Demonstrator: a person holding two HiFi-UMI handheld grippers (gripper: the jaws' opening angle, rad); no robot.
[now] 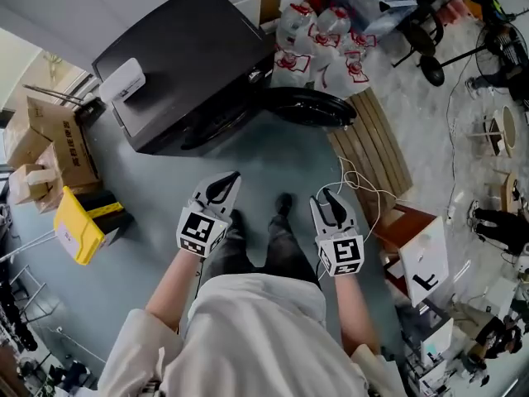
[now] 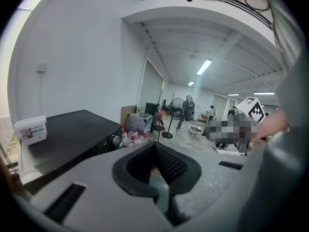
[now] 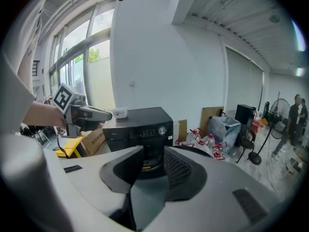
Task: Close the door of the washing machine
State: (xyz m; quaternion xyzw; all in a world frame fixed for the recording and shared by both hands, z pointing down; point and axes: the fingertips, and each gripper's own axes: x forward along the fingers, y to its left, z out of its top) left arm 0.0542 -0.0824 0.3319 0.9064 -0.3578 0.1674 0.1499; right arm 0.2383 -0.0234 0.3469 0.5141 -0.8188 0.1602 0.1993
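Black and boxy, the washing machine (image 1: 188,56) sits on the floor out in front of both hand-held grippers, well apart from them. Its round door (image 1: 310,107) hangs wide open, ahead of the right hand-held gripper (image 1: 331,203) and a bit closer to it than to the left one. The left hand-held gripper (image 1: 221,187) has its two tips pressed together, with nothing pinched in them. The right hand-held gripper has its jaws spread apart, and nothing is between them; its own view looks through the gap at the front of the washing machine. Neither one touches the machine or the door. A small white box (image 1: 122,79) rests on top of the machine, far ahead of the left hand-held gripper. A yellow thing (image 1: 78,226) lies on the floor off to the left of the left hand-held gripper. White bags with red print (image 1: 318,44) are piled past the open door.
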